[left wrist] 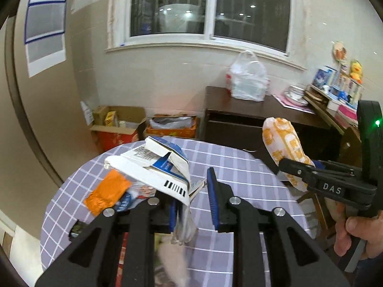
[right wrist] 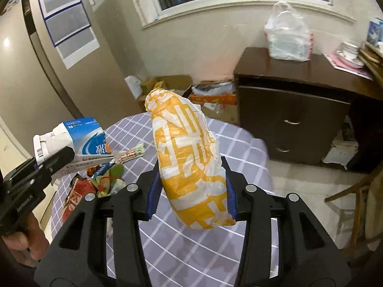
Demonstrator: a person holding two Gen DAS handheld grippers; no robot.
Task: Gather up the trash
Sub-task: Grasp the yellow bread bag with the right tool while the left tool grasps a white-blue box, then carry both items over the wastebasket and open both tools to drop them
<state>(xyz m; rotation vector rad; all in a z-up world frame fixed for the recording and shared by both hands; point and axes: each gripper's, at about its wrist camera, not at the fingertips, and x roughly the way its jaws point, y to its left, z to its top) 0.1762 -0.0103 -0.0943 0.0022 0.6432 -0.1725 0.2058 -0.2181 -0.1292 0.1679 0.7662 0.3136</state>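
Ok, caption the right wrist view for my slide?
Right hand-held gripper clamps a yellow-and-white wrapped bundle above the checked tablecloth.

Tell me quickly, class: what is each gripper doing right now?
Left gripper: closed on the flattened blue-and-white carton.
Right gripper: closed on the yellow-and-white bag.

left claw (left wrist: 191, 205) pinches flattened carton (left wrist: 153, 167) above checked table (left wrist: 239, 167).

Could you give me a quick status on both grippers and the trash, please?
Left gripper shut on flattened carton. Right gripper shut on yellow bag. Wrappers left on table. Nothing blocking.
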